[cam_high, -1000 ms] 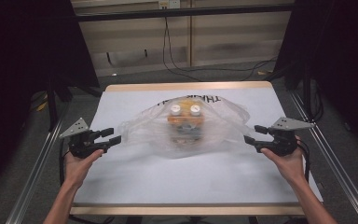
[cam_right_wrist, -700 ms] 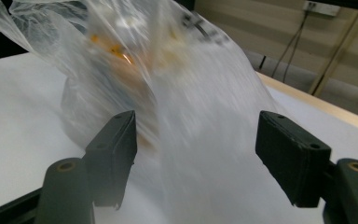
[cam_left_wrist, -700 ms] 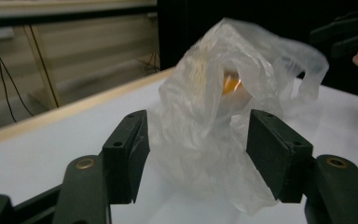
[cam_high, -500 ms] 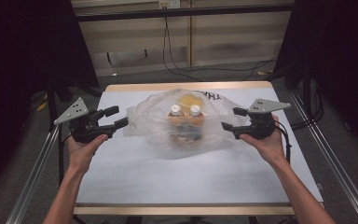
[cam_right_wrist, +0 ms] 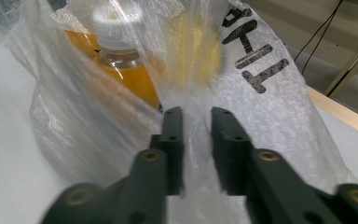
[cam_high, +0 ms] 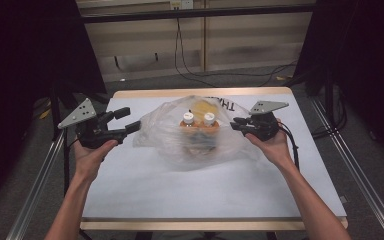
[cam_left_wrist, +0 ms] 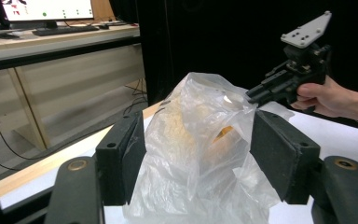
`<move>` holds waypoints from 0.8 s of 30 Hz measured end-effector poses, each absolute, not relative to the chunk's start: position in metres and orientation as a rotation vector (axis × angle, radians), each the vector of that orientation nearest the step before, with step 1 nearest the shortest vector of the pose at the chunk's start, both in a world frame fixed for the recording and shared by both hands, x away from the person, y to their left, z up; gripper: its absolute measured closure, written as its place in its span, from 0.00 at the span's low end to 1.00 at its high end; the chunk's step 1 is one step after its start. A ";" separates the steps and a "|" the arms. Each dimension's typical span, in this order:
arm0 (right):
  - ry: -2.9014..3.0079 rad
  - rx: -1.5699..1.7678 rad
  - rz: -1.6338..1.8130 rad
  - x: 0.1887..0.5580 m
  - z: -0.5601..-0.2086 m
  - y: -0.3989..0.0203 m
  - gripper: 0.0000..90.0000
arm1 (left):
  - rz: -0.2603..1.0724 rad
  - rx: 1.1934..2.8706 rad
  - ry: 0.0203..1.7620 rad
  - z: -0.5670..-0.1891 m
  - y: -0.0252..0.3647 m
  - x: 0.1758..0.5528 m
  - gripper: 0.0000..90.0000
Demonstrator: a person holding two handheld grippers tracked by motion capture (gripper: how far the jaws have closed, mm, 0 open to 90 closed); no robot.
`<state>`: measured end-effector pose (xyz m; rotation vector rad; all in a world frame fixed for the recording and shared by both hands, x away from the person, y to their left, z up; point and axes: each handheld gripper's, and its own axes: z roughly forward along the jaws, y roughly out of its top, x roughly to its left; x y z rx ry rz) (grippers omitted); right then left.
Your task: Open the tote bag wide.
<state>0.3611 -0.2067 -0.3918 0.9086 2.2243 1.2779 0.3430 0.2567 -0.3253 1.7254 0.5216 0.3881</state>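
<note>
A clear plastic bag (cam_high: 200, 137) with black lettering lies mid-table on the white mat (cam_high: 180, 195). Two white-capped bottles (cam_high: 187, 119) of orange liquid stand inside it. My left gripper (cam_high: 131, 118) is at the bag's left edge, raised. Its jaws have been opening and stand wide, with loose bag film (cam_left_wrist: 200, 154) between them and unpressed. My right gripper (cam_high: 235, 123) is at the bag's right edge. Its jaws have just closed, and they pinch a fold of the bag (cam_right_wrist: 98, 121) beside a bottle (cam_right_wrist: 126, 79). The right gripper (cam_left_wrist: 254, 95) also shows beyond the bag in the left gripper view.
Metal rails (cam_high: 40, 170) run along both sides of the table. Cables (cam_high: 195, 70) trail on the floor behind the wooden far edge (cam_high: 145, 93). A desk with a monitor (cam_left_wrist: 46, 9) stands in the background of the left gripper view.
Both hands came inward to the bag's sides, the left one also rising. The right jaws went from wide to closed on the film. The bag bunched up taller and narrower.
</note>
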 end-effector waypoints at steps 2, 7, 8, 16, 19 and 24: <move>2.228 0.904 1.299 0.361 -0.392 -0.207 1.00 | 0.390 1.733 0.524 -0.326 0.260 0.343 0.39; 2.202 0.906 1.332 0.364 -0.383 -0.208 1.00 | 0.406 1.724 0.557 -0.327 0.272 0.344 0.39; 2.189 0.906 1.351 0.366 -0.379 -0.208 1.00 | 0.405 1.721 0.554 -0.326 0.273 0.344 0.39; 2.123 0.893 1.406 0.384 -0.349 -0.200 1.00 | 0.410 1.702 0.549 -0.322 0.275 0.345 0.39; 2.128 0.901 1.417 0.394 -0.348 -0.194 1.00 | 0.399 1.714 0.557 -0.326 0.267 0.352 0.39; 2.152 0.888 1.416 0.400 -0.353 -0.183 1.00 | 0.346 1.766 0.585 -0.346 0.247 0.380 0.35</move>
